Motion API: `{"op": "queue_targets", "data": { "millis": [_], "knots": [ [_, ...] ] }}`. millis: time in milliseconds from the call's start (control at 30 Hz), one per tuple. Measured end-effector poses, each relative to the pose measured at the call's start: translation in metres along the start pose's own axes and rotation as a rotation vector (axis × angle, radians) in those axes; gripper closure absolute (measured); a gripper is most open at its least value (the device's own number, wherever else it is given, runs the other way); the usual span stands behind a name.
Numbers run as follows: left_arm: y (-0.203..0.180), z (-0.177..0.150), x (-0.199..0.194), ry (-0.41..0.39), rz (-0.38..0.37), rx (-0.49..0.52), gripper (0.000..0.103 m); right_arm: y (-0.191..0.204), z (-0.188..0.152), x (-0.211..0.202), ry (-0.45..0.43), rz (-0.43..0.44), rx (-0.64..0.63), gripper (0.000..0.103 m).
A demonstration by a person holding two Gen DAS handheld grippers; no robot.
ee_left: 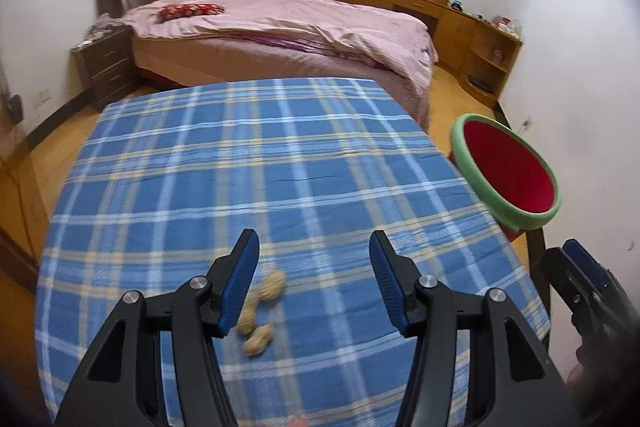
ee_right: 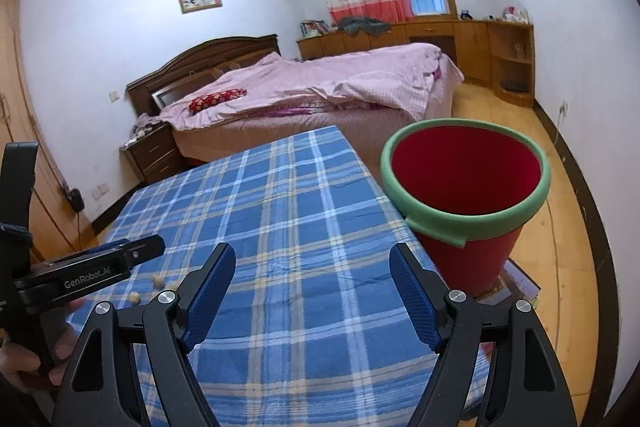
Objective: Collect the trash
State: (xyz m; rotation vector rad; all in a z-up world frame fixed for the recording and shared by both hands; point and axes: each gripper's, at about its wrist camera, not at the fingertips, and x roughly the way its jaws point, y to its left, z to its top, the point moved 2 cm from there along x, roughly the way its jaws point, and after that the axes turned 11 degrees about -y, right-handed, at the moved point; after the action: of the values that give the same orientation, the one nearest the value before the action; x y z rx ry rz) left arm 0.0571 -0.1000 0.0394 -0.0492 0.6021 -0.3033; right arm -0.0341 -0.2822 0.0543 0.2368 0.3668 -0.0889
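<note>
Several peanut shells (ee_left: 260,307) lie in a small cluster on the blue plaid tablecloth (ee_left: 280,155), just beside the left finger of my left gripper (ee_left: 314,241). That gripper hovers over the cloth, open, with nothing between its blue pads. A red bin with a green rim (ee_right: 466,187) stands off the table's right edge; in the left wrist view the bin (ee_left: 508,175) sits at the far right. My right gripper (ee_right: 313,251) is open and empty above the cloth (ee_right: 280,207), left of the bin. The peanut shells (ee_right: 156,281) show small beside the left gripper (ee_right: 120,259).
A bed with a pink cover (ee_left: 280,27) stands beyond the table's far edge. A dark nightstand (ee_left: 104,63) is at its left and a wooden cabinet (ee_left: 460,15) runs along the back wall. Wooden floor (ee_right: 560,247) lies around the bin. A hand (ee_right: 24,359) holds the left gripper.
</note>
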Motion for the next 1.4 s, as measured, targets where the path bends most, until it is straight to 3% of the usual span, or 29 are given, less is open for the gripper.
{"op": "queue_targets", "data": {
  "millis": [233, 567, 1400],
  "knots": [
    [0.021, -0.017, -0.023, -0.048, 0.081, -0.021, 0.046, 0.016, -0.012, -0.011, -0.062, 0.008, -0.027, 0.022],
    [0.034, -0.037, -0.040, -0.107, 0.186, -0.012, 0.046, 0.024, -0.030, -0.014, -0.078, 0.003, -0.050, 0.022],
    [0.040, -0.044, -0.038, -0.110, 0.202, -0.023, 0.046, 0.027, -0.041, -0.009, -0.047, 0.010, -0.043, 0.022]
  ]
}}
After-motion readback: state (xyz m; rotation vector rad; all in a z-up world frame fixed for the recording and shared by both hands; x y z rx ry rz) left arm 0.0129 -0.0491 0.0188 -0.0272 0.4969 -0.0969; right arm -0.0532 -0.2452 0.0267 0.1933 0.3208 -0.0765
